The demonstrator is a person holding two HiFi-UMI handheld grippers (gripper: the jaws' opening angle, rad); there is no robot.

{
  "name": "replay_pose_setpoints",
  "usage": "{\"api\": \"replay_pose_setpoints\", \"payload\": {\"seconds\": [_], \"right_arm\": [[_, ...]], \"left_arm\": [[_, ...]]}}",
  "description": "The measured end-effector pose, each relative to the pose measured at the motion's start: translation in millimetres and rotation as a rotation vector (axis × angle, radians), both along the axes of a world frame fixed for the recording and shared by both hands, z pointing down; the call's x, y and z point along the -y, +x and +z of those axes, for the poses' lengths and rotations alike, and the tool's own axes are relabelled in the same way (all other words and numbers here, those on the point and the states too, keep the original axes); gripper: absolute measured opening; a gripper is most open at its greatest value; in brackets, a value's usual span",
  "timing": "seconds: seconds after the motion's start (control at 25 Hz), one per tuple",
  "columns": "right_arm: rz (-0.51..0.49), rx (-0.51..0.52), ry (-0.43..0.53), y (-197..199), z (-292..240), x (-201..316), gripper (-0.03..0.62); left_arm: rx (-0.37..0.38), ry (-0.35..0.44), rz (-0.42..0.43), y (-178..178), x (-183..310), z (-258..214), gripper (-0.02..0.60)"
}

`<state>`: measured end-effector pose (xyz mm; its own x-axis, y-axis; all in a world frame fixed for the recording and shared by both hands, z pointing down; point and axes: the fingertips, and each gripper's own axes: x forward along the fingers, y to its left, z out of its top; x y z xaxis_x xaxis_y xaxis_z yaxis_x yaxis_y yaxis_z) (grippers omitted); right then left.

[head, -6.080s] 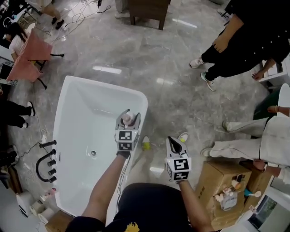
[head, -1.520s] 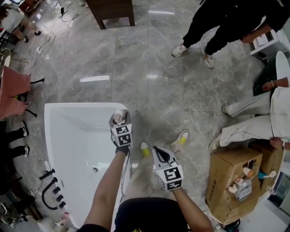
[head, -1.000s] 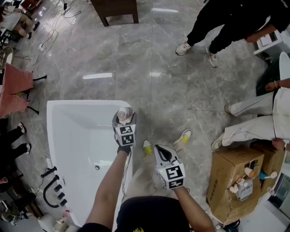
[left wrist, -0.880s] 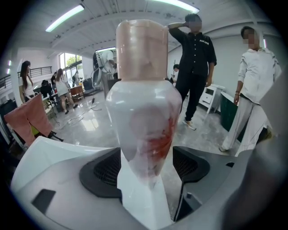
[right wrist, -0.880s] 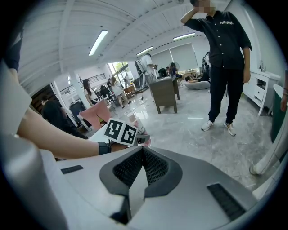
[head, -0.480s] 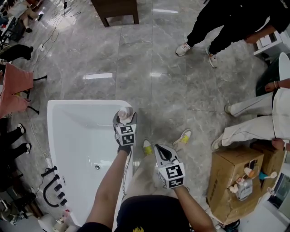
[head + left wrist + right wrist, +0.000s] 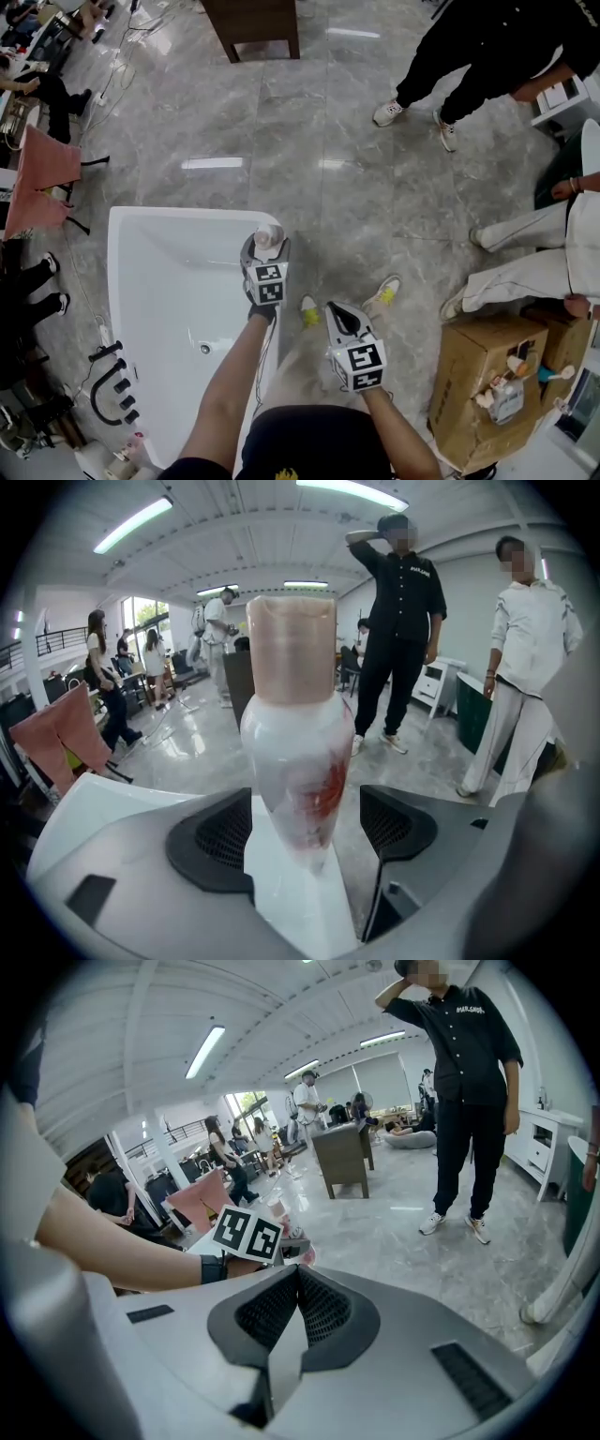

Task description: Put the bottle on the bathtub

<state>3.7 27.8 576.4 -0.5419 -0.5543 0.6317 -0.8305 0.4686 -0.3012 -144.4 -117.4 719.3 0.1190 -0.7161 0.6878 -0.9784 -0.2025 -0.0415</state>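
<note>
Since six seconds ago, the left hand-held gripper (image 7: 265, 246) has carried the bottle (image 7: 269, 234) along the bathtub (image 7: 178, 216) rim to its far right corner. Its own view shows what the head view misses: jaws pinching the white, red-printed bottle upright, its pinkish cap (image 7: 291, 649) on top. The left forearm stretches forward. The right hand-held gripper (image 7: 336, 313) hangs nearer the body, over the floor (image 7: 375, 187), jaws pressed together on nothing.
</note>
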Motion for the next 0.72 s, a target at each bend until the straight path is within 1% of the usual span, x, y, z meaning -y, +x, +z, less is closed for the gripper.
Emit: {"api": "replay_pose_setpoints", "payload": {"seconds": [0.08,0.24,0.36,0.44,0.52,0.64,0.72], "right_arm": [[-0.013,0.005,0.005,-4.5,-2.4,-1.7,0.0],[-0.003,0.007,0.011,4.7,-5.0,-3.6,-0.002],[-0.005,0.012,0.013,3.0,-6.8,-7.8,-0.001],[0.0,0.019,0.016,1.0,-6.6,-9.0,-0.002],[-0.002,0.023,0.014,1.5,-4.7,-8.0,-0.002],[0.006,0.001,0.001,18.9,-4.0,-14.9,-0.002],[0.016,0.007,0.002,16.9,-5.7,-19.5,-0.002]], "left_arm": [[0.006,0.01,-0.004,-5.7,0.9,-5.7,0.368],[0.003,0.03,0.0,4.5,2.8,-12.9,0.367],[0.001,0.042,-0.006,3.9,0.2,-17.3,0.367],[0.004,0.043,-0.005,0.4,-0.1,-18.7,0.367],[0.009,0.05,-0.021,-5.5,2.1,-20.1,0.367],[-0.013,0.053,-0.029,10.4,-1.7,-18.9,0.367],[-0.009,0.059,-0.019,10.3,-5.1,-23.9,0.367]]}}
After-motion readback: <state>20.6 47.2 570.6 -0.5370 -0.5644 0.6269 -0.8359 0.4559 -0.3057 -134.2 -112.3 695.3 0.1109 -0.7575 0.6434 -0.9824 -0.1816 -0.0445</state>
